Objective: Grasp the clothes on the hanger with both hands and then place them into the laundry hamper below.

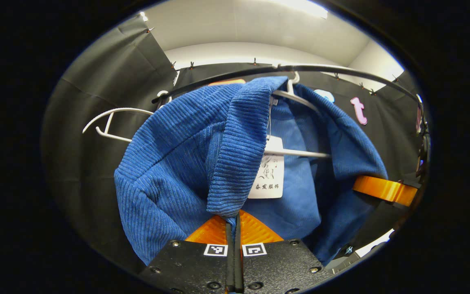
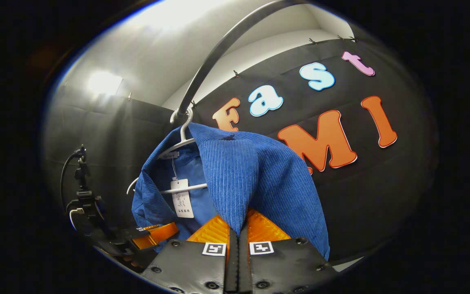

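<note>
My left claw [image 1: 233,228] was clenched on a fold of the blue ribbed corduroy garment [image 1: 169,163]; my right claw [image 2: 237,230] gripped another fold of that same cloth; the garment hung on a white plastic hanger [image 1: 300,100] hooked over the dark curved rail [image 1: 341,71]; a white paper tag [image 1: 269,171] dangled inside its collar, and beside the garment's far edge I saw the other claw [image 1: 384,190].

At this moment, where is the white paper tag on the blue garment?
In the left gripper view the white tag hangs inside the blue garment, just below the white hanger bar and right of the fold clamped in the left claw.
</note>
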Demonstrator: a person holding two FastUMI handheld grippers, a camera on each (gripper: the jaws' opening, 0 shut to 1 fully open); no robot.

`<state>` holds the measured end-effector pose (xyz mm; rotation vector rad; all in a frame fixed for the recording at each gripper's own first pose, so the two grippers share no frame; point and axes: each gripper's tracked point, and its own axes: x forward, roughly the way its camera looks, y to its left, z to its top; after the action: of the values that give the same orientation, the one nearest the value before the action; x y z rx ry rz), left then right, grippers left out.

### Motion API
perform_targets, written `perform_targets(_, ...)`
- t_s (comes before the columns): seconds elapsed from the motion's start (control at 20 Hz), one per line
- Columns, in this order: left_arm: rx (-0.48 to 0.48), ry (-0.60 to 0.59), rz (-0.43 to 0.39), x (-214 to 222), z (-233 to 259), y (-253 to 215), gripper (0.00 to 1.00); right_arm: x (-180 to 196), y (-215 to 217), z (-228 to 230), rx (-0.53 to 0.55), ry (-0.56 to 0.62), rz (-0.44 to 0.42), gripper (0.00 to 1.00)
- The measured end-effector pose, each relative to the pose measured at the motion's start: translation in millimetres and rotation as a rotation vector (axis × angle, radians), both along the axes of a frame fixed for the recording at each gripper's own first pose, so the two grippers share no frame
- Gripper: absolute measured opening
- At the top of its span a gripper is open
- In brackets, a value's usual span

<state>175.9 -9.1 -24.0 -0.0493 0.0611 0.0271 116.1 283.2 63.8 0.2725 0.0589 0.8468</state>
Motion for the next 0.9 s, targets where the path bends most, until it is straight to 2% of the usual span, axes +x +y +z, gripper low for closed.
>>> perform_targets(0.15, 0.019, 0.01, -0.011, -10.1, 14.7, 11.2, 0.0, 7.9, 9.1, 7.7, 0.054, 0.132, 0.148, 0.08)
perform_targets(0.35, -0.068, 0.022, -0.086, -31.2, 40.2, 18.1, 0.0, 16.8, 13.0, 22.4, 0.108, 0.235, 0.22, 0.08)
perform_targets(0.45, -0.04, 0.028, -0.141, -42.7, 53.2, 15.9, 0.0, 19.8, 14.8, 30.2, 0.154, 0.296, 0.255, 0.08)
perform_targets(0.6, 0.041, 0.039, -0.16, -54.7, 67.6, 33.0, 0.0, 28.9, 6.3, 44.9, 0.215, 0.325, 0.27, 0.08)
perform_targets(0.75, 0.021, 0.053, -0.185, -61.2, 82.5, 45.4, 0.0, 42.2, -9.9, 63.0, 0.289, 0.353, 0.255, 0.08)
perform_targets(0.9, 0.045, 0.043, -0.178, -63.6, 102.7, 67.8, 0.0, 55.3, -12.9, 66.9, 0.315, 0.383, 0.221, 0.07)
